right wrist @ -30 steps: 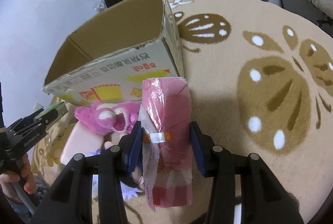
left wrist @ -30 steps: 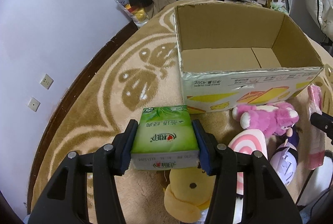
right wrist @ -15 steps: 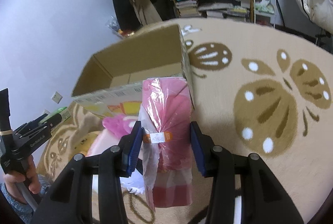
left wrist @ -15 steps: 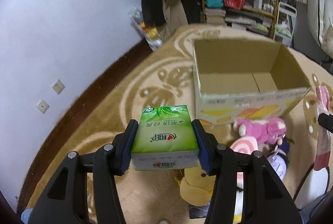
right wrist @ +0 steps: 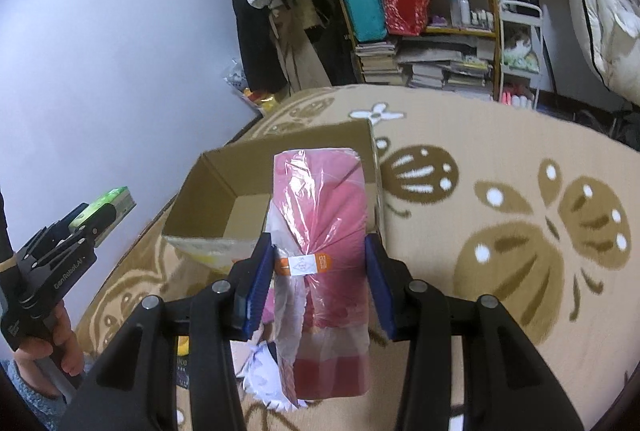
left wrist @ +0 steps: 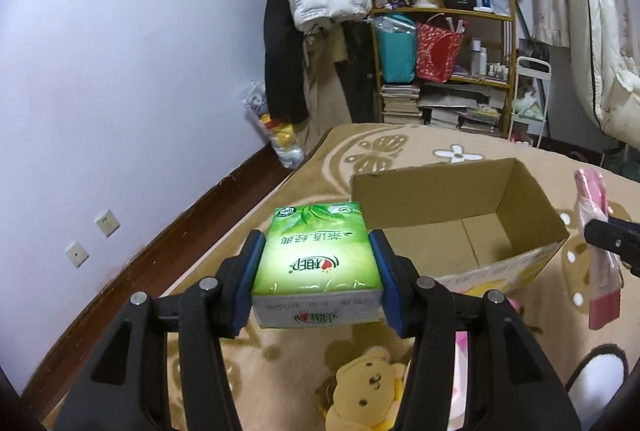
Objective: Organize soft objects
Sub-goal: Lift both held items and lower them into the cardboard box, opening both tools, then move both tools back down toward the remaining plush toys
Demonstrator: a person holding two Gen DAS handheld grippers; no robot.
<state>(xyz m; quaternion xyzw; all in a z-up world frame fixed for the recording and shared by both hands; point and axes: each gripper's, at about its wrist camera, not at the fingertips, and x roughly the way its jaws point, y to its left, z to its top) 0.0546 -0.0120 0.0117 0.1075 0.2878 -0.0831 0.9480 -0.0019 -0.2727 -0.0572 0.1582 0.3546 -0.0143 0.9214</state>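
Left gripper [left wrist: 316, 267] clamps green tissue pack [left wrist: 316, 259]. Right gripper [right wrist: 318, 283] clamps pink bagged bundle [right wrist: 320, 231], hiding part of cardboard box [right wrist: 224, 187]. Yellow plush [left wrist: 368, 395] cut off.

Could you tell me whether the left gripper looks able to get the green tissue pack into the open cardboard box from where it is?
Probably yes: the left gripper holds the tissue pack raised, and the cardboard box beyond is open-topped and looks empty.

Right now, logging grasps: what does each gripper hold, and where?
Left gripper: green tissue pack, by its long sides. Right gripper: pink bagged bundle, around its middle.
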